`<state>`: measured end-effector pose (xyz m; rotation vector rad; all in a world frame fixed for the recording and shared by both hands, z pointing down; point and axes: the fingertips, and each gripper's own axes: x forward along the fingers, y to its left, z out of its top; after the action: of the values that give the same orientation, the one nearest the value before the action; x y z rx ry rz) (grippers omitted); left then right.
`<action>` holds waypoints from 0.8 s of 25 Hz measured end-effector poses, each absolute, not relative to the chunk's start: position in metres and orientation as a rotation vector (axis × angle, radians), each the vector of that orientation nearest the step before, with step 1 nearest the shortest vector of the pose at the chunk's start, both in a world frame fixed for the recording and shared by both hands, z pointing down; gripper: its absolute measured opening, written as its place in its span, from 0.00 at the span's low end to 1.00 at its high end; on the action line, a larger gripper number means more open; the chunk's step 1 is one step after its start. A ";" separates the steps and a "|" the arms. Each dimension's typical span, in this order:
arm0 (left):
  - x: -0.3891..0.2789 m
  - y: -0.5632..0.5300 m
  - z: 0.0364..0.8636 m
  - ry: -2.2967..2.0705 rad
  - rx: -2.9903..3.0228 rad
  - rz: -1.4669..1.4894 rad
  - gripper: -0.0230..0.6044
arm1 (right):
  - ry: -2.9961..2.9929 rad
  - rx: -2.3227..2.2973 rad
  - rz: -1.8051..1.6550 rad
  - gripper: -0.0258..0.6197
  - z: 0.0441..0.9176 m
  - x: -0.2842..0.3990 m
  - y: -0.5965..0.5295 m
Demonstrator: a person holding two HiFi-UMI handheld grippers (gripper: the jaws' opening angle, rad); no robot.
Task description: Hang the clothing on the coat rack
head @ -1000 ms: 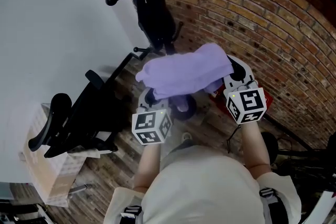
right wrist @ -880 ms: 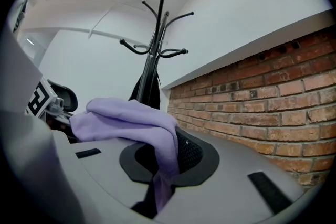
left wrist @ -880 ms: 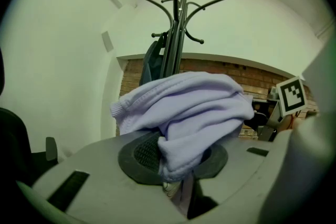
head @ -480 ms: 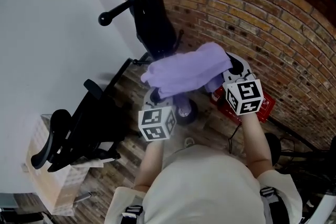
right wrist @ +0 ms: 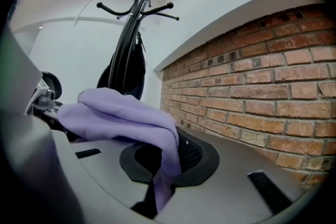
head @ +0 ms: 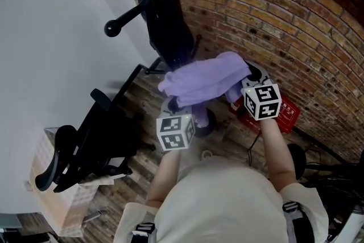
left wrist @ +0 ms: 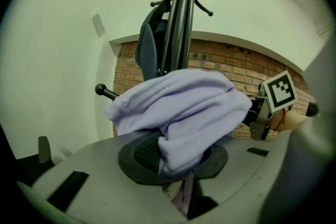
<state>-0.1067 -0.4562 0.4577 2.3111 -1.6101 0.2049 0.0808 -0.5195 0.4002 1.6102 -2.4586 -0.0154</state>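
Lilac garment [head: 206,79] stretches between left gripper [head: 172,104] and right gripper [head: 250,75], both pinching it.

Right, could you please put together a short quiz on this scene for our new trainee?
1. True or false: the lilac knitted garment already hangs on the black metal coat rack.
2. Of the left tool and the right tool, which is shut on the garment? A) left only B) right only C) both
3. Fill in: the wall beside the right tool is built of red ____.
Key: 1 false, it is held clear of the rack; 2 C; 3 brick.
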 end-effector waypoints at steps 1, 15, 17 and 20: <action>-0.107 -0.458 0.460 -1.607 2.311 0.211 0.17 | -2.452 1.609 -0.002 0.07 0.406 0.081 -0.521; -0.096 -0.461 0.497 -1.539 2.314 0.298 0.19 | -2.433 1.532 0.146 0.07 0.478 0.069 -0.517; -0.095 -0.462 0.501 -1.534 2.309 0.301 0.20 | -2.444 1.517 0.163 0.07 0.487 0.066 -0.514; -0.089 -0.460 0.505 -1.485 2.304 0.282 0.21 | -2.464 1.483 0.192 0.07 0.501 0.059 -0.507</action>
<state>-0.0889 -0.4601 0.5052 2.3036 -1.4850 0.2823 0.0590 -0.5065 0.5008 1.4831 -2.4640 0.1919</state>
